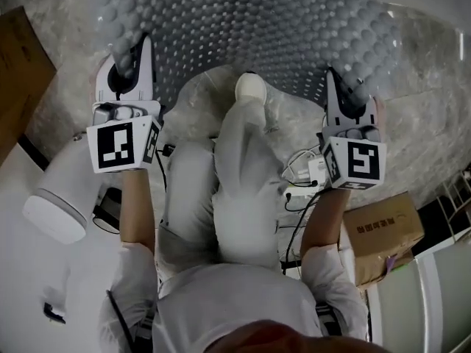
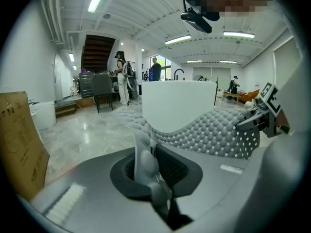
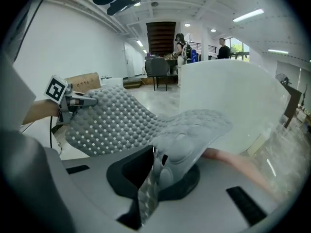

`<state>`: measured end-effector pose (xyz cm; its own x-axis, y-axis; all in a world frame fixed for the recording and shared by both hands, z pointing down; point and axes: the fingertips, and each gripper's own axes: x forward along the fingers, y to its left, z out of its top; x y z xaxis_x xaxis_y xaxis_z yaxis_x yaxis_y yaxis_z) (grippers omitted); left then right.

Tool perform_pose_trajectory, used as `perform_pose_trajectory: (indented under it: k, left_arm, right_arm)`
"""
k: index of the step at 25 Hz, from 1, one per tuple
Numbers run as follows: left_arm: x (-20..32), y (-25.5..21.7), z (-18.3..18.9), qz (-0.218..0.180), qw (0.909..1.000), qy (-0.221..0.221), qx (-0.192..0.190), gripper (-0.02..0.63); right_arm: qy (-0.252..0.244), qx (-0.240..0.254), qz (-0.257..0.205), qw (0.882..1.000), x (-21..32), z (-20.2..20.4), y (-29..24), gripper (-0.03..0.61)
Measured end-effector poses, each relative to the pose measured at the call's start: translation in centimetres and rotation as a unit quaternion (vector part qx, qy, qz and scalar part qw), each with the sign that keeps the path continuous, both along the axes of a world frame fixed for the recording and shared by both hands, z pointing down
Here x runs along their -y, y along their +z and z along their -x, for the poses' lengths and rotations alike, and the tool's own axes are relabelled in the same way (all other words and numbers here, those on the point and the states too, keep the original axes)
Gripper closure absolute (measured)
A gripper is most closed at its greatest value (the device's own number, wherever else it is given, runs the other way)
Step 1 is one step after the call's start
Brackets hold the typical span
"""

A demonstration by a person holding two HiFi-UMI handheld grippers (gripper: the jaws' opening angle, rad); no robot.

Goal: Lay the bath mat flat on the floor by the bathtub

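Mat (image 1: pixel 257 28) hangs ahead of both sets of fingers, taken by its near edge. The left gripper (image 1: pixel 134 56) has its fingers (image 2: pixel 171 168) narrowed onto one corner, and the right gripper (image 1: pixel 341 87) has its fingers (image 3: pixel 147 195) pinched on the other. Between the two grips the sheet sags and ripples, so we judge it soft and floppy, light enough for a thin pinch. Its bubbled, perforated surface looks rubbery and gives the pads something to bite on. It will not hold a shape by itself; corners on the same edge, held well apart, are the right place to keep it spread.

Beyond the fingers and past the mat stands the white tub (image 2: pixel 180 103), with pale floor (image 2: pixel 82 135) below. We cannot tell whether the far edge already touches the floor.

Both forearms reach forward, one on either side of our knees. The grippers tilt downward, level with each other, with their marker cubes facing up.
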<state>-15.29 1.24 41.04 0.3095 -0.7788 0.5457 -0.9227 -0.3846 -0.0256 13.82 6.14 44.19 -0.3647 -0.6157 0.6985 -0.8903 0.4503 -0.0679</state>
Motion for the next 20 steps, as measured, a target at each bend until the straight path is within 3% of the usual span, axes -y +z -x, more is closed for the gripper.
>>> perform_pose_trajectory:
  k: [3,10,20]
  left_arm:
    - [-0.5,-0.2,-0.5,-0.016,0.9998,-0.002,-0.010,0.600]
    - [-0.1,6.0,-1.7,-0.027,0.9991,0.028,-0.015,0.601]
    - [0.7,12.4,-2.1,0.022,0.9986,0.046,0.016,0.600]
  right_arm:
    - [0.005,0.015,-0.015,1.000,-0.7,-0.5,0.0,0.543]
    - [-0.003,-0.014,-0.022,1.000,-1.0,0.7,4.8,0.542]
    - [0.005,-0.037,0.040,0.999,-0.7,-1.1,11.9,0.541]
